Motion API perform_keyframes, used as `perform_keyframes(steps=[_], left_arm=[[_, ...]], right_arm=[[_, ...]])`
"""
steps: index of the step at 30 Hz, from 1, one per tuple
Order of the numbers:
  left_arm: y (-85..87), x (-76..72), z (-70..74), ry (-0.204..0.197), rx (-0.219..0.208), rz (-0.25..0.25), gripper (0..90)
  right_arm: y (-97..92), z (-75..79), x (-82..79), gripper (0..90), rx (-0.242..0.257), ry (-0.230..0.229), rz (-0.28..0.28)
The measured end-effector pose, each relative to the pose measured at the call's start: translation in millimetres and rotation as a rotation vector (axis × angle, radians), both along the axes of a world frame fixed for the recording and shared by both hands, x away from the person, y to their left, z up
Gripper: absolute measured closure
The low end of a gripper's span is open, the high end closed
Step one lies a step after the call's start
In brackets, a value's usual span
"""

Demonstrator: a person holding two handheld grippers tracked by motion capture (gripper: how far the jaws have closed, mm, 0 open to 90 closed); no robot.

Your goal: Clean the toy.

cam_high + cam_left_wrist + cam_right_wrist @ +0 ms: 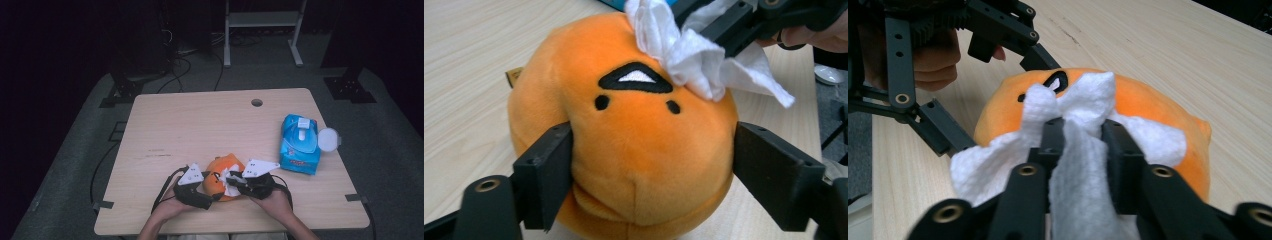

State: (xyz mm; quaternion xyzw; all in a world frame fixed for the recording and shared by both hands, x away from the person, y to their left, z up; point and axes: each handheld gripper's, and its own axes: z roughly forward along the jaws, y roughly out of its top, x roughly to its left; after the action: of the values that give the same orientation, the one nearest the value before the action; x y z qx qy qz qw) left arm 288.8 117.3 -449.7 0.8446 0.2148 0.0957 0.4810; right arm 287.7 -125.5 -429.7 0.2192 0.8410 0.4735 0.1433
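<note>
A dark room surrounds the pale wooden tabletop (200,125), whose right part carries a blue wipes packet (299,144) with its lid flipped open. Low in the middle of the high view sits an orange plush toy (634,140). The left tool (649,170) straddles it, jaws pressing the fabric on both sides, so it grips the toy. The right tool (1082,145) is clamped on a white wipe (1075,190), which lies across the toy's top near its stitched mouth. To wipe well, I judge the left grip should stay firm while the right drags the wipe in short, light strokes, keeping the cloth flat against the fabric.
</note>
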Motion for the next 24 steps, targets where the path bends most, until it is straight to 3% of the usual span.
perform_keyframes(steps=[10, 18, 24], left_arm=[[-1.4, 0.7, 0.1, -0.01, -0.017, 0.016, 22.8], [0.0, 2.5, -0.1, -0.004, -0.026, 0.022, 23.2], [1.4, 4.3, -0.8, 0.005, -0.029, 0.043, 23.5]], right_arm=[[-25.4, 3.9, 3.6, 80.5, 0.019, 0.034, -0.047], [-53.0, -3.2, 2.5, 80.4, -0.003, 0.08, -0.08], [-50.8, -2.4, -1.7, 80.4, 0.026, 0.088, -0.066]])
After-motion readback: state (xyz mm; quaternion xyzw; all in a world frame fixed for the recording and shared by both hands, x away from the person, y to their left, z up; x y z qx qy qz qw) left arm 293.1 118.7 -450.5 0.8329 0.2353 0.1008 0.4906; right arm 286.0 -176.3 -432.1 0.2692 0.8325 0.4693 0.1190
